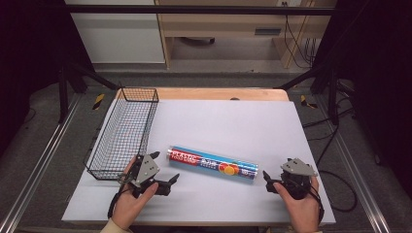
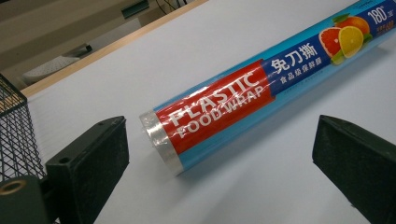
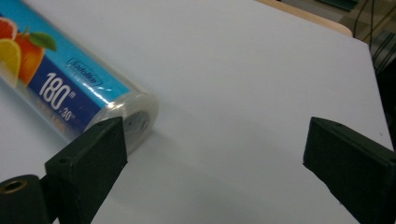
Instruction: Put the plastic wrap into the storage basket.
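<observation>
A roll of plastic wrap [image 1: 213,163] lies flat on the white counter [image 1: 233,121], just right of a wire basket [image 1: 124,131] and between the two hands. The left claw [image 1: 164,168] sits near the roll's red end with its jaws spread wide and nothing in them. The right claw [image 1: 266,180] sits near the clear end, jaws also wide apart and not gripping the roll.

The roll of plastic wrap [image 1: 213,162] lies flat on its side, blue label with a red band and citrus fruit printed on it, stretched between the left claw [image 1: 163,167] and the right claw [image 1: 268,180], untouched by either.
</observation>
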Available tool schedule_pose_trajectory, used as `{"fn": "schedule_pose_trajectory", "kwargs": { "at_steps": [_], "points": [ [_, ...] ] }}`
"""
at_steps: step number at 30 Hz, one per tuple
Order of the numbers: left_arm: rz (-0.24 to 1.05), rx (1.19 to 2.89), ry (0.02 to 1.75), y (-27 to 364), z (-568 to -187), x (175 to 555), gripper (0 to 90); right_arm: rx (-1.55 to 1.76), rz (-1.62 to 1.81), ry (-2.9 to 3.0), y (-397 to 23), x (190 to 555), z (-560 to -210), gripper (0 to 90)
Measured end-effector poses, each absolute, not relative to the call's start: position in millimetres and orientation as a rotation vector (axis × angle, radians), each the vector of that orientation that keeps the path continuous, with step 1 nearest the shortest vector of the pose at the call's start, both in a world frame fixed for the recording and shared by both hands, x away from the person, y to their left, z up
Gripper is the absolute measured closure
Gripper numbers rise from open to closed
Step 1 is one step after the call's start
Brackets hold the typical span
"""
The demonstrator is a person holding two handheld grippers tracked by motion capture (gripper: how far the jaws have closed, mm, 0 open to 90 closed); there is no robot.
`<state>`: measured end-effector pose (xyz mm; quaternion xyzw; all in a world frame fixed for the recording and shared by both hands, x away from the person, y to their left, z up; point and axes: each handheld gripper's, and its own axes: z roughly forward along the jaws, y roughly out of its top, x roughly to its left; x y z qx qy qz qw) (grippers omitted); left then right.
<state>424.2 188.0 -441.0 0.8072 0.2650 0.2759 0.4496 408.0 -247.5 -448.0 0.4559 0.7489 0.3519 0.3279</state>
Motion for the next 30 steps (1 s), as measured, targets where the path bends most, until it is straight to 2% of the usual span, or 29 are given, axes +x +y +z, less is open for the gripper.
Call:
{"fn": "schedule_pose_trajectory", "kwargs": {
  "at_steps": [9,18,22,26,30],
  "points": [
    [0.666,2.012,0.645,185,-443,423,3.8,1.096,0.912,2.048,-233,410,-445,7.8],
    [0.661,2.029,0.634,185,-444,422,3.9,0.813,0.874,2.296,-194,432,-399,6.4],
    [0.659,2.030,0.639,186,-444,422,3.9,0.739,0.869,2.399,-176,448,-390,6.0],
    [0.663,2.025,0.639,188,-443,423,3.9,0.648,0.853,2.506,-149,468,-395,7.6],
    [0.663,2.025,0.637,190,-442,423,3.9,0.574,0.793,2.597,-129,482,-413,7.5]
  ]
}}
